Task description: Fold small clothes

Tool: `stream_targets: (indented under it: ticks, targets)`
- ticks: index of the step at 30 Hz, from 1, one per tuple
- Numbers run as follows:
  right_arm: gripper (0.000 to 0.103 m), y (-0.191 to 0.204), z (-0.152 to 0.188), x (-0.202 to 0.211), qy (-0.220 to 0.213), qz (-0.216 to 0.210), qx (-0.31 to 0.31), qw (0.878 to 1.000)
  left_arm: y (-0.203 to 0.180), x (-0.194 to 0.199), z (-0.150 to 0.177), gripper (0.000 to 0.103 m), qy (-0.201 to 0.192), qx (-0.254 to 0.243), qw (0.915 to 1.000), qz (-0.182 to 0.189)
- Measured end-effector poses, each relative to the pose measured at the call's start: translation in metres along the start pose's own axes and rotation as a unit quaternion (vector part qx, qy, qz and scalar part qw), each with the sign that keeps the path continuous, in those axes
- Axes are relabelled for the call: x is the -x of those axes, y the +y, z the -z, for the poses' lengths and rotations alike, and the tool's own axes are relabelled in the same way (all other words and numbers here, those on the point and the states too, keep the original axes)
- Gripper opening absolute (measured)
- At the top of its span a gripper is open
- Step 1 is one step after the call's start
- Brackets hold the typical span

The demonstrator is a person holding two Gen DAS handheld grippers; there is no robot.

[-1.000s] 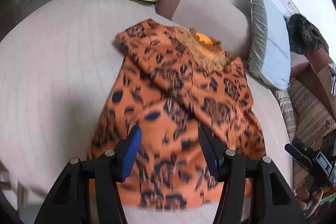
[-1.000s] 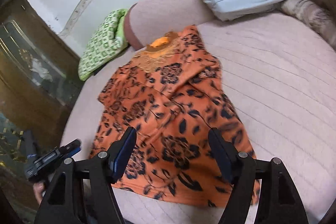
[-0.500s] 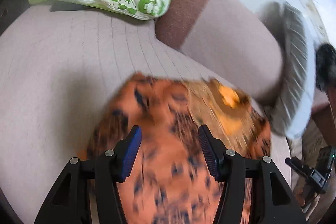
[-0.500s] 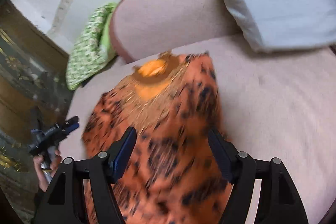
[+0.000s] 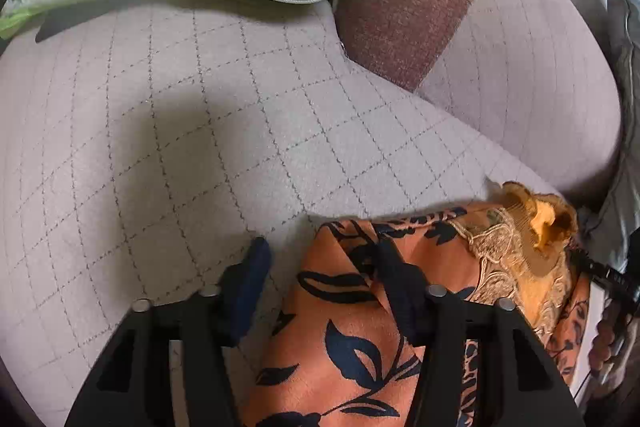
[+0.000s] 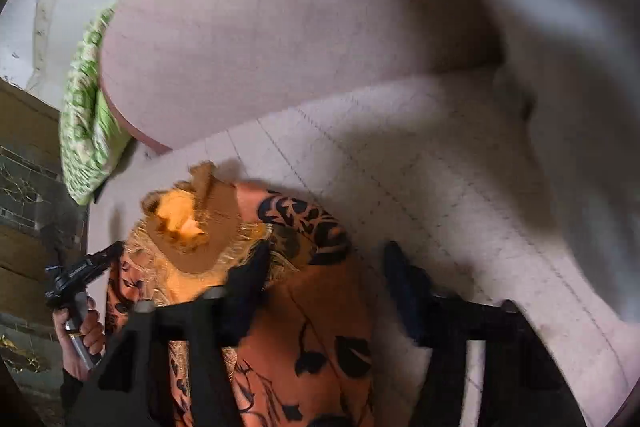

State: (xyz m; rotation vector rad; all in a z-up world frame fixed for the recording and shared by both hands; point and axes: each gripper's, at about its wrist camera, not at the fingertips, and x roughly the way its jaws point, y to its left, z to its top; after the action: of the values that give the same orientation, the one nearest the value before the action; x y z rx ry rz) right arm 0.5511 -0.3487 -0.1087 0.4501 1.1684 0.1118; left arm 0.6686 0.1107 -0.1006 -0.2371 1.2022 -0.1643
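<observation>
Left wrist view: the left hand-held gripper (image 5: 320,273), jaws closing, straddles the orange floral garment's (image 5: 348,339) left shoulder corner, its length running back underneath.

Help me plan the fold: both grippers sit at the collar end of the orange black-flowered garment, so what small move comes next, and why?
Probably finish closing and pinch the top corners. The left gripper and right gripper are both closing, each straddling a side edge of the orange black-flowered garment near its gold lace collar, pads not yet pressing cloth. The garment lies on the quilted pinkish bed cover.
</observation>
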Motion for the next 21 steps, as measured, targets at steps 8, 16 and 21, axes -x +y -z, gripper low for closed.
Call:
stream_targets:
  ticks: [8,16,21]
  targets:
    - [0.014,0.014,0.029,0.074,-0.065,-0.027,0.037,0.997,-0.007,0.075,0.018,0.006,-0.085,0.006,0.9922,0.091]
    - [0.014,0.032,0.168,0.207,-0.149,-0.045,0.096,0.983,0.000,0.212,0.147,0.006,-0.213,-0.024,0.9675,0.134]
    - [0.014,0.023,0.291,0.258,-0.196,-0.037,0.087,0.976,0.019,0.236,0.261,0.006,-0.221,-0.008,0.9650,0.141]
